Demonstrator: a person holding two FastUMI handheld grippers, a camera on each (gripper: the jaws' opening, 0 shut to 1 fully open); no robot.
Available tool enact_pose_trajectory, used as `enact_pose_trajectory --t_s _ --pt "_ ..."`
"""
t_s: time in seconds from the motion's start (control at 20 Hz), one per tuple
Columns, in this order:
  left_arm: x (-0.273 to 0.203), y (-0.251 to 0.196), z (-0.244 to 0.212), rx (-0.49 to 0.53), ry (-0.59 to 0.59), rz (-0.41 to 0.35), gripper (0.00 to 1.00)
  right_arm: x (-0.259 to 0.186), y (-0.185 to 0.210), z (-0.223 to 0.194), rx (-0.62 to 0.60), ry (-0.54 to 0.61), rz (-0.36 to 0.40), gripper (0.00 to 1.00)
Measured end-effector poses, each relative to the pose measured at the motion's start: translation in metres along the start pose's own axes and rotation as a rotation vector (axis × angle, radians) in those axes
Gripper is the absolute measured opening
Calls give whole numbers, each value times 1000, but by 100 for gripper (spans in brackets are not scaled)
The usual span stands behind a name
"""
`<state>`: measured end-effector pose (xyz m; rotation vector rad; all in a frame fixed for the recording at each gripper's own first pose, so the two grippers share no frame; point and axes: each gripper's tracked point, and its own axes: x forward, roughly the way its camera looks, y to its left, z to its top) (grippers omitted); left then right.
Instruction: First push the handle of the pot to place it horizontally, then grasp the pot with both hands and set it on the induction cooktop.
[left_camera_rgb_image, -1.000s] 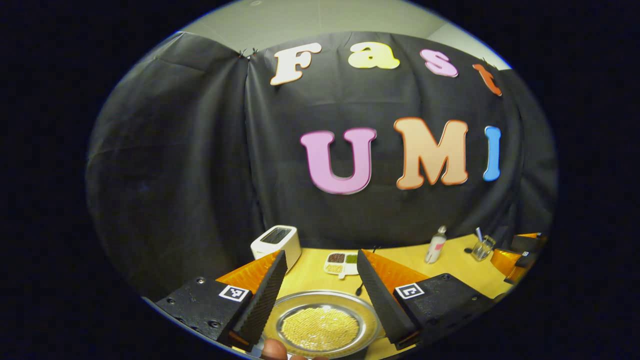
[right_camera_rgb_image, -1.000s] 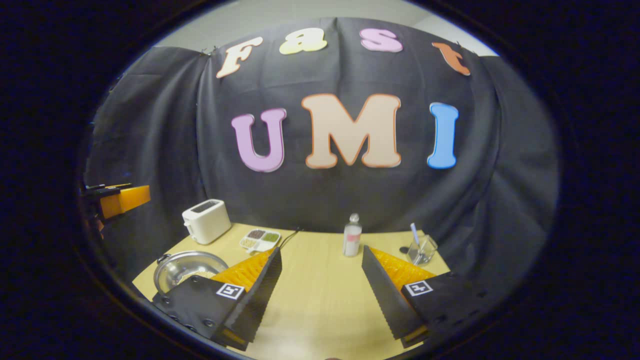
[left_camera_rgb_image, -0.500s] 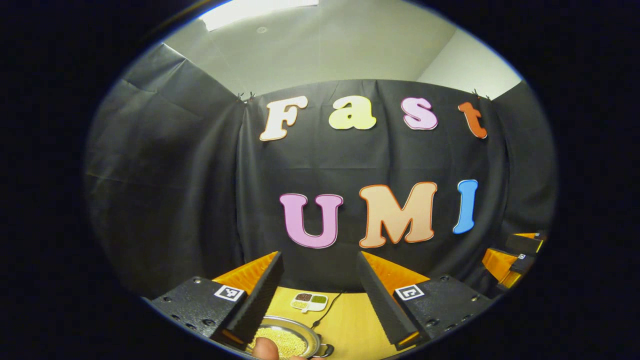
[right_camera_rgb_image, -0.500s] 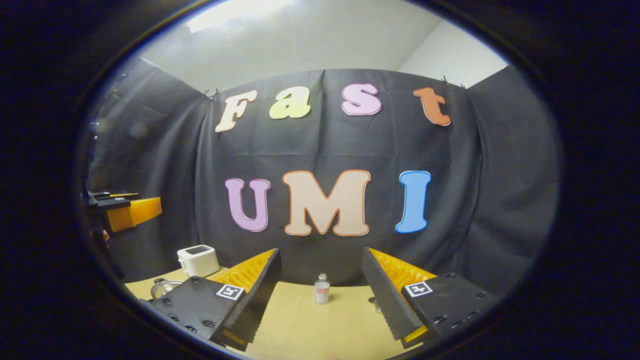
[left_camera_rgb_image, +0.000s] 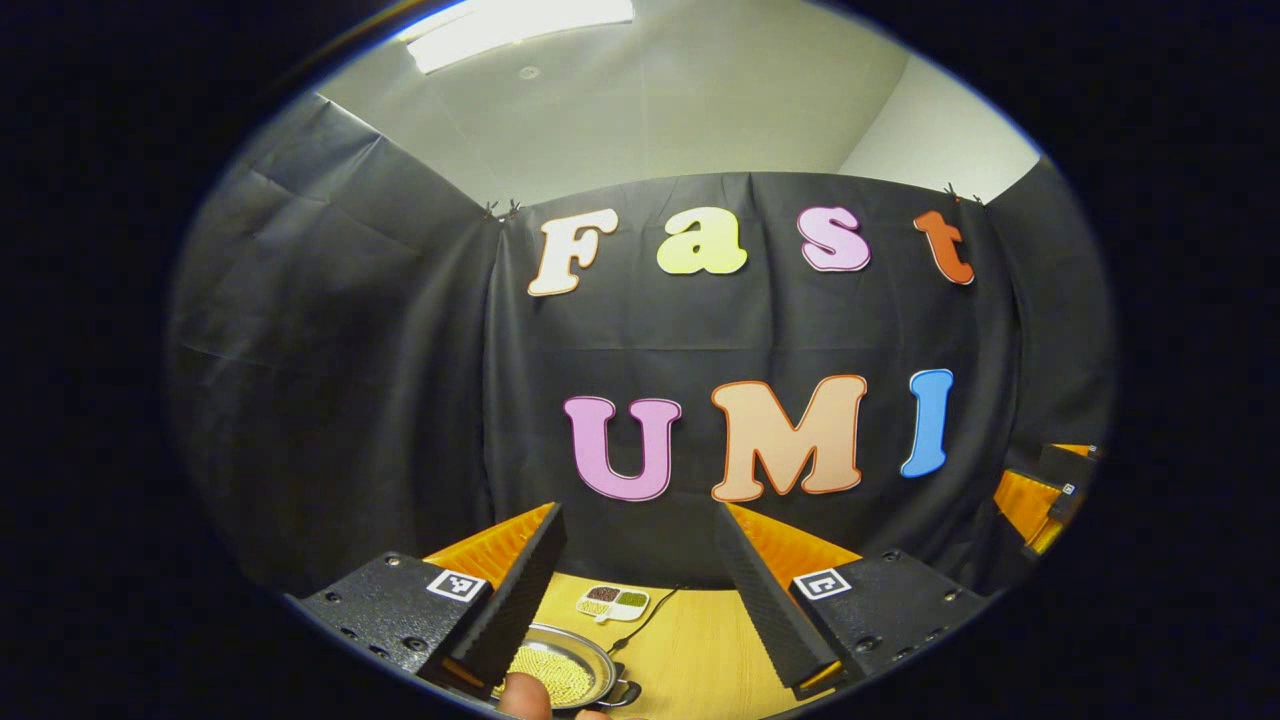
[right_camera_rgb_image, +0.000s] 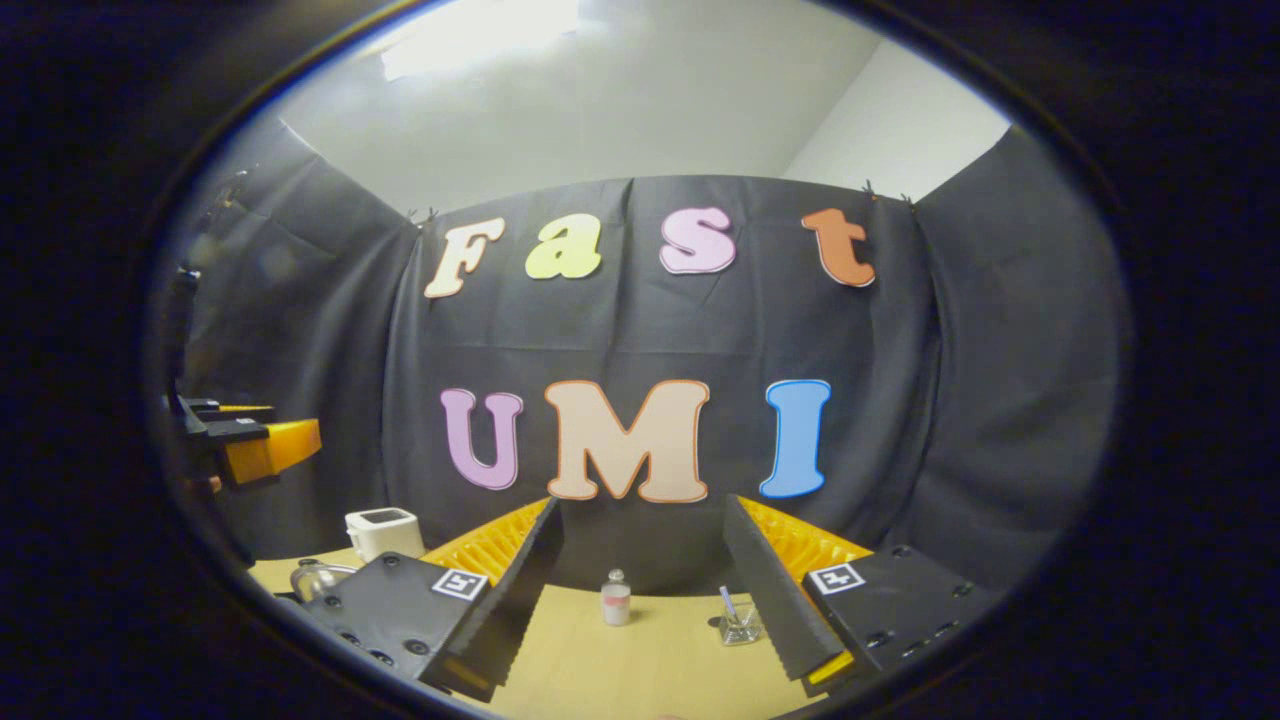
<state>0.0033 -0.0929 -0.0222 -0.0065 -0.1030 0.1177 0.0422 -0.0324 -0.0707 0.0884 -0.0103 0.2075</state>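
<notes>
The left gripper (left_camera_rgb_image: 640, 600) has two long wedge-shaped fingers (left_camera_rgb_image: 520, 600), black with finely ribbed inner faces and bright orange ridged backs. Each finger sits on a chunky matte-black textured block (left_camera_rgb_image: 385, 615) studded with small dark screws, and each block carries a small white square tag with a black pattern near the finger's root. A strip of orange shows beneath the finger bases. The right gripper (right_camera_rgb_image: 645, 605) is built the same way: black serrated fingers (right_camera_rgb_image: 775, 600), orange-yellow ribbed backs, black screwed mounting blocks (right_camera_rgb_image: 900, 610), and a square black-and-white marker (right_camera_rgb_image: 836, 577) on each.
</notes>
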Motion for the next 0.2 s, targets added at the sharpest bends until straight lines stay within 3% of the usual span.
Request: enact_pose_trajectory --t_s 0.2 --pt "-4 -6 6 0 -28 5 95 -5 -18 7 14 -38 -14 94"
